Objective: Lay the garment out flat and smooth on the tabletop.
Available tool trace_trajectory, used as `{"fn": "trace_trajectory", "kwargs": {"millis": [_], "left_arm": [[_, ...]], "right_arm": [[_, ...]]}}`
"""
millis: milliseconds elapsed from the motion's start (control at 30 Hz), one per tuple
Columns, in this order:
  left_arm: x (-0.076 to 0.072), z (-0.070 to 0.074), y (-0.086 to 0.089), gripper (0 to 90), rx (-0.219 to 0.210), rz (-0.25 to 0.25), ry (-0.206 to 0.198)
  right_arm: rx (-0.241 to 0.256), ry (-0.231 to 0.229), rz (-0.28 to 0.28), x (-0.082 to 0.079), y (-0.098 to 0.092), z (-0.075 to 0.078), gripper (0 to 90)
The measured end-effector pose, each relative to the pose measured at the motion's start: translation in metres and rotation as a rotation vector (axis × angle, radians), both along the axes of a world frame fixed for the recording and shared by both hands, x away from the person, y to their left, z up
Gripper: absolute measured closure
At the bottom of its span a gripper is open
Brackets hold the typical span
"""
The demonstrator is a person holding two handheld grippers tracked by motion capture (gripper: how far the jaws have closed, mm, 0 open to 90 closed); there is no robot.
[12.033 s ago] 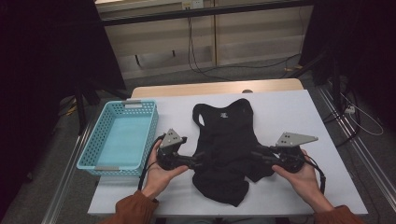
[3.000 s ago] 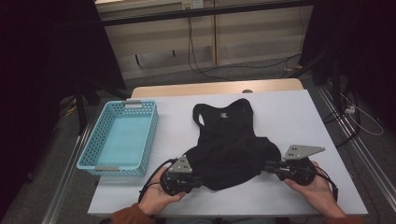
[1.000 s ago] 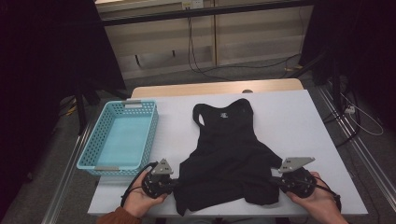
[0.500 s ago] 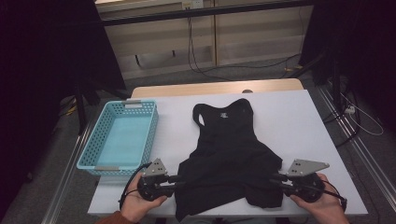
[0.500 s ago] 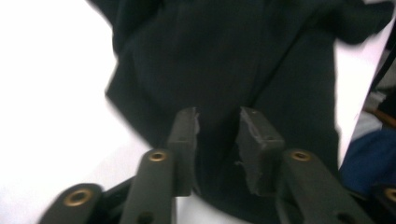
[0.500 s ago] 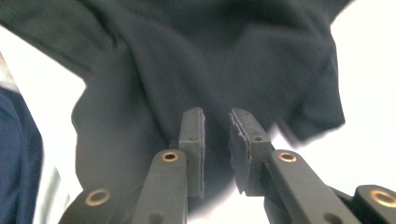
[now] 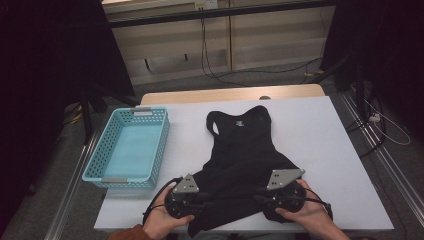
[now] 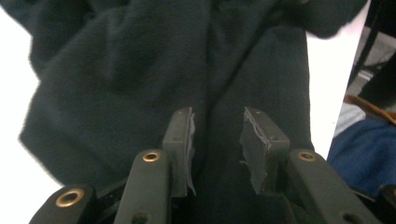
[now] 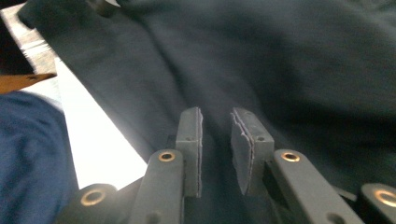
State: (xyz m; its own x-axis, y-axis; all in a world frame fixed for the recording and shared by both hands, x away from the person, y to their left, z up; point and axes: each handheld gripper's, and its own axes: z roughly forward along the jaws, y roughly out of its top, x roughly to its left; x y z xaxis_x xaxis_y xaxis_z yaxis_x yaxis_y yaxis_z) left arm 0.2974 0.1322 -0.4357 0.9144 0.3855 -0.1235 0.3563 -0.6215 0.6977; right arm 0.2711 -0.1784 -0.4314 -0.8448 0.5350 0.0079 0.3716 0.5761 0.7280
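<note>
A black sleeveless top (image 7: 245,150) lies flat on the white table (image 7: 330,145), with its neck towards the far side. Both grippers sit over its near hem and point inward at each other. In the left gripper view, my left gripper (image 7: 212,197) (image 8: 217,135) has its jaws a little apart, with dark cloth (image 8: 140,70) under and between them. My right gripper (image 7: 257,195) (image 9: 215,135) stands the same way, its gap narrower, above the cloth (image 9: 303,70). A hand holds each gripper at the table's near edge.
A light blue plastic basket (image 7: 120,180) stands with nothing in it at the table's left side. Bare white tabletop lies to the right of the top. The near table edge is just behind the grippers, and the person's blue-clad legs (image 8: 366,154) are below it.
Both grippers have moved inward from the hem's outer corners towards the middle of the hem. The lower part of the top looks more bunched than a second ago.
</note>
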Motion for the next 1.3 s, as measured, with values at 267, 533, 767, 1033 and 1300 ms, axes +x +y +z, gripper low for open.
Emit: {"fn": "trace_trajectory", "kwargs": {"millis": [267, 533, 767, 1033, 1300], "left_arm": [[0.001, -0.009, -0.010, 51.0, 0.008, 0.004, -0.021], [-0.009, -0.012, -0.020, 51.3, 0.066, -0.028, -0.103], [-0.008, -0.012, -0.011, 62.7, 0.048, -0.060, -0.056], [-0.015, -0.012, -0.010, 82.6, 0.025, -0.099, 0.021], [-0.033, -0.007, 0.002, 90.0, 0.030, -0.140, 0.110]], "right_arm": [[-0.044, 0.030, 0.002, 0.005, 0.000, -0.011, 70.2], [-0.081, 0.055, 0.001, 0.005, 0.003, -0.015, 77.2], [-0.069, 0.103, 0.071, -0.019, 0.003, -0.012, 84.0], [-0.050, 0.127, 0.103, -0.042, 0.004, -0.011, 83.8], [-0.035, 0.144, 0.131, -0.058, 0.006, -0.011, 83.5]]}}
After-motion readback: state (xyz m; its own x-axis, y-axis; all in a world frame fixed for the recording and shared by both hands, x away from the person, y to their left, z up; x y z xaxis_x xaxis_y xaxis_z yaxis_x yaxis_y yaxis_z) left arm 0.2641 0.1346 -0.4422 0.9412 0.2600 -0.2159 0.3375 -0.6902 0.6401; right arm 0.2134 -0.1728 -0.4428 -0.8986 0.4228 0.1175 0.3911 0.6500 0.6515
